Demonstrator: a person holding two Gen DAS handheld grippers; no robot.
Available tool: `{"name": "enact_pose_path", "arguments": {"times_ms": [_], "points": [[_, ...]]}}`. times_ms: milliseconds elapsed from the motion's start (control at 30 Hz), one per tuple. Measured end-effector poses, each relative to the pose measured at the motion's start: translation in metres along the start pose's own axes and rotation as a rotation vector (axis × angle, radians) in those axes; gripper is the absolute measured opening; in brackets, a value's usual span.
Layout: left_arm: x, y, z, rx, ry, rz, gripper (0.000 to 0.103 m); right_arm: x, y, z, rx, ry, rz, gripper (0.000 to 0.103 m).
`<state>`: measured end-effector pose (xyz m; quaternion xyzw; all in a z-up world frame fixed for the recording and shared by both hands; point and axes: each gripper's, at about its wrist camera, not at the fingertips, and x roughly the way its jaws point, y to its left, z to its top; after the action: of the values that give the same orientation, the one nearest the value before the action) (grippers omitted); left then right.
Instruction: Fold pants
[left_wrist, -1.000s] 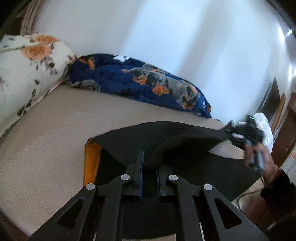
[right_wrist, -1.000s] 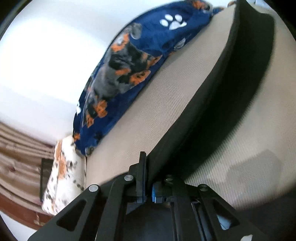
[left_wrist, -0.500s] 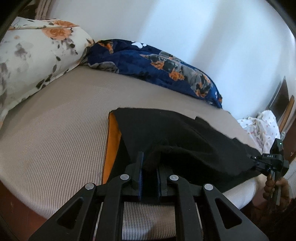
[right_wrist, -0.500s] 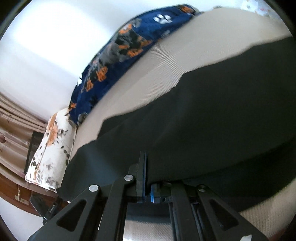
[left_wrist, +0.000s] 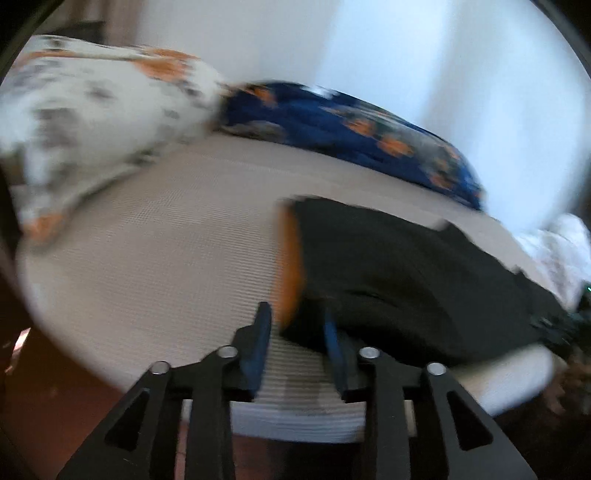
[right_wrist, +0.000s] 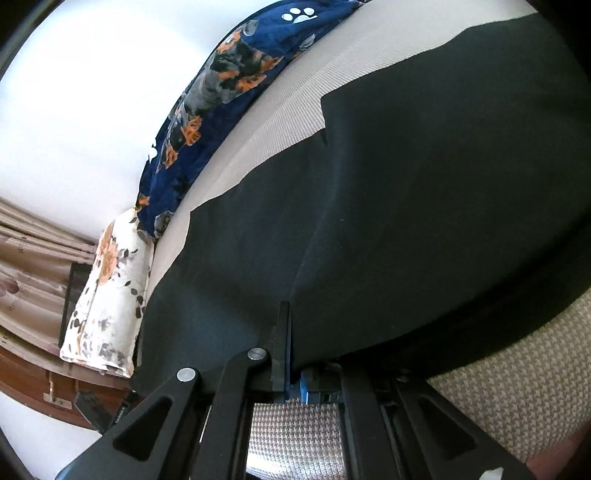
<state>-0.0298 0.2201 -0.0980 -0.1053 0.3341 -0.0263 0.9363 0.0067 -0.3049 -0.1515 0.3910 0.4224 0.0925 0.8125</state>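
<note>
While one pair of black pants (left_wrist: 406, 273) is spread flat along the near edge of the bed (left_wrist: 155, 251), its hem is kept pinched by the right gripper (right_wrist: 291, 328). The left gripper (left_wrist: 297, 332) is held apart, nothing clasped. Bare mattress is seen toward one floral pillow (left_wrist: 96, 122) and one blue blanket (right_wrist: 221, 96).

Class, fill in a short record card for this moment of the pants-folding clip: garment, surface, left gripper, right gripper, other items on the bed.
garment: black pants with an orange lining edge, lying flat
surface: beige bed
left gripper: jaws apart, holding nothing, at the near corner of the pants
right gripper: jaws closed on the pants edge
other items: floral pillow; blue patterned blanket along the wall
image quality: left view motion-blurred
</note>
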Motion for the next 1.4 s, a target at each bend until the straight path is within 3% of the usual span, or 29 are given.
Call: {"name": "enact_pose_path", "arguments": {"times_ms": [67,133,233,367,467,533,567,633,833,1000,1067,1133,1200,1400], "points": [[-0.014,0.017,0.007,-0.071,-0.055,0.046,0.034,0.001,-0.002,0.0,0.01,-0.001,0.015,0.004],[-0.031,0.023,0.017,-0.127,-0.113,0.03,0.034,0.001,-0.001,-0.002,-0.001,-0.006,0.019,0.004],[-0.044,-0.004,0.032,-0.068,-0.145,-0.039,0.034,0.0,-0.002,-0.002,0.004,-0.011,0.037,0.005],[-0.008,-0.074,0.025,0.137,-0.075,-0.142,0.038,-0.002,-0.003,-0.001,0.007,-0.009,0.059,0.005],[0.05,-0.111,0.008,0.224,0.068,-0.173,0.038,-0.005,-0.006,0.001,0.014,-0.009,0.073,0.008],[0.072,-0.113,0.001,0.209,0.094,-0.159,0.038,-0.01,-0.01,0.004,0.019,-0.017,0.076,0.012],[0.071,-0.112,0.0,0.206,0.058,-0.164,0.038,-0.016,-0.014,0.007,0.021,-0.028,0.076,0.014],[0.073,-0.112,0.002,0.192,0.058,-0.156,0.038,-0.027,-0.025,0.014,0.038,-0.047,0.088,0.018],[0.073,-0.114,0.005,0.196,0.073,-0.153,0.038,-0.084,-0.094,0.059,0.16,-0.209,0.076,0.021],[0.07,-0.107,0.004,0.185,0.072,-0.164,0.038,-0.138,-0.172,0.096,0.316,-0.35,0.073,0.007],[0.07,-0.107,0.004,0.188,0.073,-0.166,0.038,-0.15,-0.193,0.108,0.347,-0.364,0.06,0.001],[0.071,-0.106,0.005,0.189,0.075,-0.17,0.038,-0.152,-0.206,0.116,0.388,-0.345,0.11,0.0],[0.072,-0.105,0.006,0.181,0.08,-0.178,0.038,-0.152,-0.203,0.118,0.374,-0.338,0.095,0.001],[0.072,-0.099,0.009,0.164,0.103,-0.208,0.038,-0.167,-0.205,0.096,0.408,-0.36,0.114,0.001]]}}
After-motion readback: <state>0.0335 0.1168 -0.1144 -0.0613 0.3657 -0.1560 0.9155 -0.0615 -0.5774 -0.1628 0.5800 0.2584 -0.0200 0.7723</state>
